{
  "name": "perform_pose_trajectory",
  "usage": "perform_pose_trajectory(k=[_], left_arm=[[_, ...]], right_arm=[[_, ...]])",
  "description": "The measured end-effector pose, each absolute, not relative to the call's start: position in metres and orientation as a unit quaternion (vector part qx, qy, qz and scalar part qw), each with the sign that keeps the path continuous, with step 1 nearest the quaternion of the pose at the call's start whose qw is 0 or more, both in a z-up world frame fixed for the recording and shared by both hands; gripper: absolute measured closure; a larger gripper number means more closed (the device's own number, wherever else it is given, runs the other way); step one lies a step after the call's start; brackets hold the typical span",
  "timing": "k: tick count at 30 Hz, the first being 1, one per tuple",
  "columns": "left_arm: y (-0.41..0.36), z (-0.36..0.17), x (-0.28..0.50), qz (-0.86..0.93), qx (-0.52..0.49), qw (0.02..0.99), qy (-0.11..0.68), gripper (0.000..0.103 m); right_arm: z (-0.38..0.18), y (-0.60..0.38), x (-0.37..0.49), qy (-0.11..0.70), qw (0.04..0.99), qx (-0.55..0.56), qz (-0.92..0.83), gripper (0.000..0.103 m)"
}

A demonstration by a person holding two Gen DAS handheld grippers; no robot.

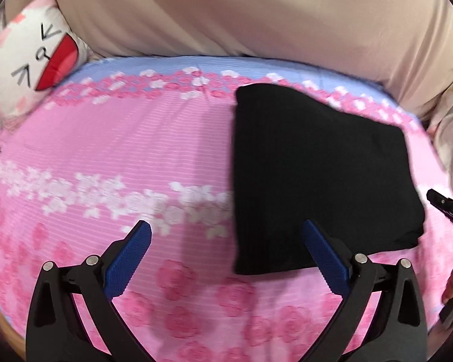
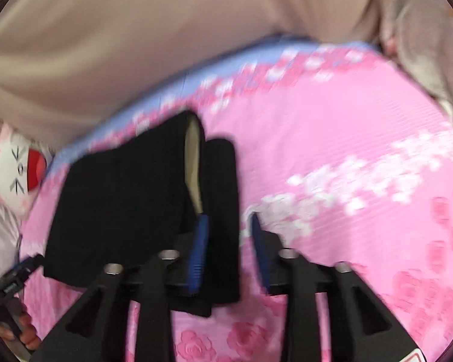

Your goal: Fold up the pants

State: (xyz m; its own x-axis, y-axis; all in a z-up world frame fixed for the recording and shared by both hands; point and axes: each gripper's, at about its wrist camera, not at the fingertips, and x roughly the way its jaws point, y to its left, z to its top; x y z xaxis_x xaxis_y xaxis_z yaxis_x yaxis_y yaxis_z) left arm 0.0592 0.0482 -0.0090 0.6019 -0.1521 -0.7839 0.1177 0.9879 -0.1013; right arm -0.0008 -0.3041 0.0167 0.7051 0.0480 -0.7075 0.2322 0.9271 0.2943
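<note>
Black pants [image 1: 317, 175] lie folded into a compact block on the pink floral bed sheet [image 1: 111, 150], toward the beige bedding [image 1: 241, 15] at the far side, cartoon pillow [image 1: 30, 60] well off to the other end. Left tongs [image 1: 226, 235] wide open, hold nothing; one pad overlaps the pants' near edge in the left wrist view, contact can't tell. Right tongs [image 2: 229, 226] partly open, nothing clamped; the right wrist view is blurred and shows a narrow outer flap of the pants between the pads, its top layer lifted with pale lining showing. Step judged: last fold made, release and tidy. Next move likely calls for flattening or tucking that loose flap squarely onto the stack without dragging the block.
</note>
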Motion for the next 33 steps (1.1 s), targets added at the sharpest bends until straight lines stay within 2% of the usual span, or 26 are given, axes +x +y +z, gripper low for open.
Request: perform_pose_trajectory(k=[1,5,8,10,11,12,13,14,15,18,20,22,24,25,26,28,29,30,31,32,33], left_arm=[[0.049,-0.011,0.061,-0.082,-0.036,0.893,0.44,0.005],[0.046,-0.022,0.076,-0.1,-0.085,0.884,0.449,0.005],[0.036,-0.043,0.096,-0.111,-0.108,0.868,0.473,0.005],[0.035,-0.061,0.109,-0.118,-0.141,0.848,0.498,0.005],[0.035,-0.061,0.11,-0.113,-0.154,0.855,0.482,0.005],[0.033,-0.06,0.112,-0.12,-0.152,0.858,0.477,0.011],[0.029,-0.061,0.115,-0.135,-0.149,0.851,0.486,0.025],[0.027,-0.059,0.118,-0.154,-0.154,0.843,0.492,0.05],[0.028,-0.053,0.119,-0.16,-0.158,0.838,0.498,0.062],[0.032,-0.013,0.101,-0.186,-0.142,0.843,0.484,0.073],[0.039,0.008,0.081,-0.211,-0.137,0.837,0.486,0.073],[0.045,0.013,0.06,-0.227,-0.138,0.828,0.495,0.071],[0.049,-0.002,0.041,-0.225,-0.131,0.816,0.516,0.055],[0.047,-0.02,0.031,-0.211,-0.116,0.81,0.534,0.048],[0.048,-0.034,0.025,-0.188,-0.097,0.809,0.549,0.039],[0.057,-0.051,0.013,-0.152,-0.082,0.818,0.549,0.027],[0.066,-0.05,0.008,-0.143,-0.095,0.822,0.543,0.019],[0.079,-0.043,0.005,-0.123,-0.111,0.831,0.531,0.018],[0.085,-0.037,0.003,-0.111,-0.117,0.839,0.52,0.018],[0.093,-0.028,0.001,-0.094,-0.118,0.851,0.503,0.018],[0.1,-0.016,0.0,-0.069,-0.112,0.868,0.479,0.014]], right_arm=[[0.017,-0.306,-0.003,0.38,0.905,0.187,-0.04,0.017],[-0.004,-0.304,0.006,0.407,0.894,0.187,-0.021,0.016],[-0.037,-0.297,0.025,0.437,0.864,0.247,0.025,0.016],[-0.04,-0.293,0.027,0.415,0.869,0.267,0.032,0.014],[-0.039,-0.287,0.029,0.419,0.867,0.267,0.045,0.02],[-0.035,-0.282,0.03,0.424,0.865,0.265,0.042,0.036],[-0.029,-0.279,0.029,0.422,0.866,0.264,0.045,0.054],[-0.013,-0.277,0.026,0.415,0.868,0.266,0.062,0.064],[-0.002,-0.277,0.022,0.406,0.87,0.27,0.072,0.072],[0.041,-0.271,-0.004,0.39,0.878,0.257,0.104,0.074],[0.054,-0.265,-0.03,0.395,0.883,0.231,0.106,0.074],[0.044,-0.269,-0.06,0.42,0.87,0.235,0.105,0.071],[0.013,-0.273,-0.081,0.462,0.854,0.228,0.075,0.066],[-0.01,-0.276,-0.081,0.482,0.847,0.22,0.045,0.053],[-0.016,-0.285,-0.091,0.472,0.848,0.238,0.044,0.044],[-0.009,-0.298,-0.105,0.451,0.846,0.284,0.027,0.042],[0.008,-0.301,-0.112,0.429,0.86,0.276,0.004,0.042],[0.037,-0.294,-0.116,0.393,0.891,0.228,-0.018,0.047],[0.058,-0.284,-0.113,0.377,0.907,0.185,-0.022,0.055],[0.081,-0.265,-0.104,0.364,0.92,0.143,-0.004,0.059],[0.092,-0.25,-0.095,0.357,0.925,0.13,0.023,0.07]])
